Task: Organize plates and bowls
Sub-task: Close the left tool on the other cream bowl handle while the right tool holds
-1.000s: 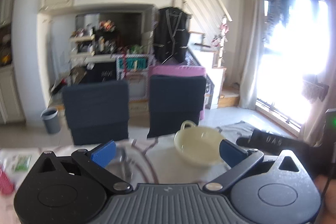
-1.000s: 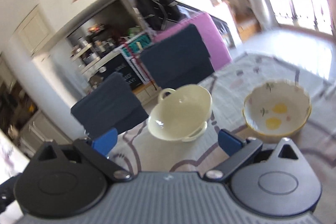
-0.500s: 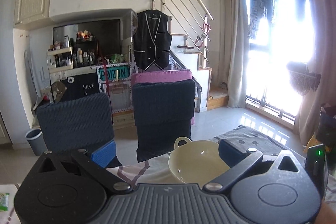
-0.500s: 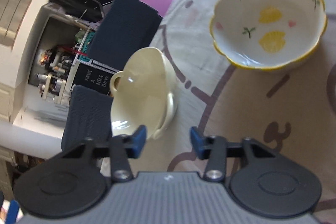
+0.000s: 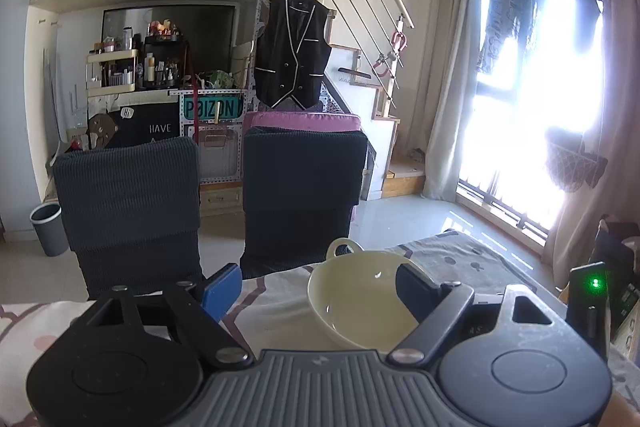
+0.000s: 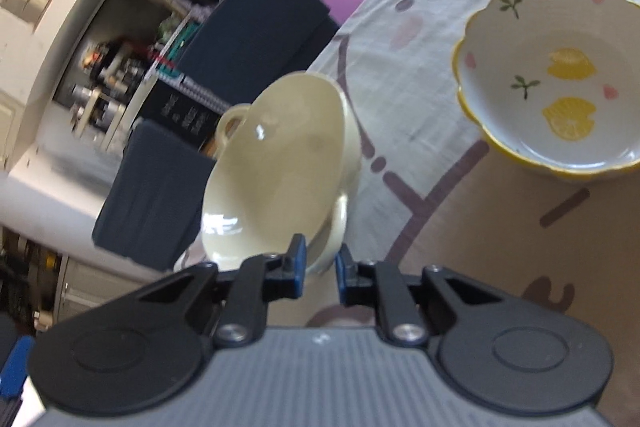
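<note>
A cream bowl [image 5: 360, 301] with two loop handles sits on the patterned tablecloth [image 6: 420, 99]. My left gripper [image 5: 320, 287] is low beside it with its jaws closing. Its right finger [image 5: 416, 287] stands in front of the bowl's right side and its blue left pad [image 5: 222, 289] is clear of the bowl. In the right wrist view the cream bowl [image 6: 280, 167] looks tilted. My right gripper [image 6: 320, 267] is closing on the bowl's near handle [image 6: 334, 227], which fills the narrow gap between the pads. A white lemon-painted bowl [image 6: 560, 87] with a yellow scalloped rim stands to the right.
Two dark blue chairs [image 5: 128, 207] [image 5: 304, 187] stand behind the table's far edge. The other hand-held unit with a green light [image 5: 592, 291] is at the right. Behind are a grey bin [image 5: 46, 229], shelves, stairs and a bright window.
My right gripper came down, rolled and went from wide open to nearly shut around the cream bowl's near handle. My left gripper moved lower and closer to the bowl, its jaws narrowing slightly.
</note>
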A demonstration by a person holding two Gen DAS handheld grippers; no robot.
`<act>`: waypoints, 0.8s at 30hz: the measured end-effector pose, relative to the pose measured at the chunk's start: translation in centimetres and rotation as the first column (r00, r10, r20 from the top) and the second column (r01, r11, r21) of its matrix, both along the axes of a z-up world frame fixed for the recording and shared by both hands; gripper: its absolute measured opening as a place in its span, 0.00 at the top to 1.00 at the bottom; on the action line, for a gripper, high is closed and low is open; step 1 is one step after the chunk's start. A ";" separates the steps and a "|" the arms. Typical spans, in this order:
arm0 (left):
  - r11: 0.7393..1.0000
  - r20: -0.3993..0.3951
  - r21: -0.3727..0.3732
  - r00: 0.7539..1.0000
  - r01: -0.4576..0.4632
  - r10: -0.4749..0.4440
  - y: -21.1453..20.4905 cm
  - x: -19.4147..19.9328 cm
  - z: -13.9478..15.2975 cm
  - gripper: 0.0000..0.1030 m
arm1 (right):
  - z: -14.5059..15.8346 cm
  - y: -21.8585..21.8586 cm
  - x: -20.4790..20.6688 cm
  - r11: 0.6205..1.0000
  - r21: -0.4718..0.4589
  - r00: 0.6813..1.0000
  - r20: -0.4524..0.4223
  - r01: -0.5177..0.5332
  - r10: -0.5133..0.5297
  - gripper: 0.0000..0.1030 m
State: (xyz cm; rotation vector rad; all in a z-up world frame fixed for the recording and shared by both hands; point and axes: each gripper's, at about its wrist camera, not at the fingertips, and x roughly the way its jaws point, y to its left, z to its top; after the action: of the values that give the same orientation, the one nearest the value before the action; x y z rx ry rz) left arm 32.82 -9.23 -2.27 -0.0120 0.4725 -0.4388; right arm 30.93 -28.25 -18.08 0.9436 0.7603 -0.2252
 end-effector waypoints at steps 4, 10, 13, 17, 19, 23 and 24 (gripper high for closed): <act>1.000 -0.012 0.005 1.000 0.000 0.000 -0.3 -0.4 -0.2 0.18 | 0.2 -0.2 -1.2 1.000 0.005 0.999 -0.027 -0.029 0.029 0.83; 0.998 -0.040 0.031 0.998 0.049 -0.047 -1.6 -0.9 -1.0 0.20 | 1.0 -0.9 -5.2 0.991 -0.003 0.987 -0.088 -0.134 0.133 0.83; 0.993 -0.079 0.059 0.992 0.103 -0.098 -2.8 -0.7 -2.0 0.26 | 1.5 -1.5 -8.1 0.982 0.008 0.973 -0.131 -0.189 0.189 0.82; 0.980 -0.163 0.061 0.971 0.187 -0.175 -4.1 -0.3 -3.8 0.35 | 2.4 -2.4 -11.7 0.961 -0.004 0.946 -0.180 -0.276 0.271 0.84; 0.972 -0.217 0.030 0.951 0.232 -0.221 -4.6 0.0 -4.7 0.40 | 2.9 -3.1 -13.7 0.952 -0.015 0.937 -0.181 -0.306 0.299 0.86; 0.960 -0.283 0.031 0.924 0.277 -0.257 -6.3 1.1 -6.5 0.45 | 3.7 -5.2 -16.3 0.963 -0.016 0.951 -0.165 -0.269 0.263 1.00; 0.961 -0.294 0.041 0.922 0.274 -0.251 -6.6 1.3 -6.9 0.47 | 3.9 -5.5 -16.6 0.966 -0.043 0.954 -0.170 -0.256 0.245 1.00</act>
State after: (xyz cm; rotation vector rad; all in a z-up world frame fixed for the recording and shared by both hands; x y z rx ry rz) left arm 34.15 -15.87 -9.17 0.0686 0.7827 -0.6870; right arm 14.29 -33.72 -14.23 0.7640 1.0098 -0.1040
